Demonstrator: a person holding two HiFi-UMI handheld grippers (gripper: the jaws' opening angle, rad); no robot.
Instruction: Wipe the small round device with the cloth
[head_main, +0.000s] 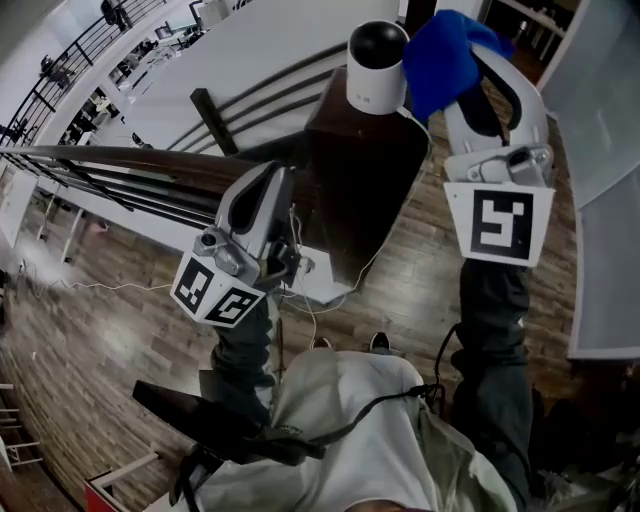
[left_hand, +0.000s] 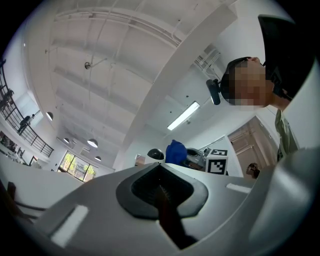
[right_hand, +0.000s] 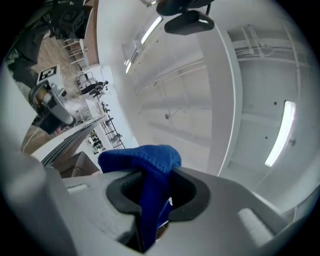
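The small round device (head_main: 377, 65), a white cylinder with a black dome, stands on top of a dark brown post (head_main: 365, 180). My right gripper (head_main: 472, 62) is shut on a bunched blue cloth (head_main: 445, 55), which is against the device's right side. The right gripper view shows the cloth (right_hand: 144, 167) pinched between the jaws of the right gripper (right_hand: 150, 192). My left gripper (head_main: 277, 175) is held lower left of the post, shut and holding nothing. From the left gripper (left_hand: 160, 189) I see the device (left_hand: 155, 154) and the cloth (left_hand: 176, 151) beyond the jaws.
Dark curved railings (head_main: 120, 165) run left of the post, with a wooden floor (head_main: 110, 330) below. A thin white cable (head_main: 300, 300) hangs by the left gripper. The person's grey sleeves and light top (head_main: 350, 430) fill the lower middle. The left gripper (right_hand: 47, 105) shows in the right gripper view.
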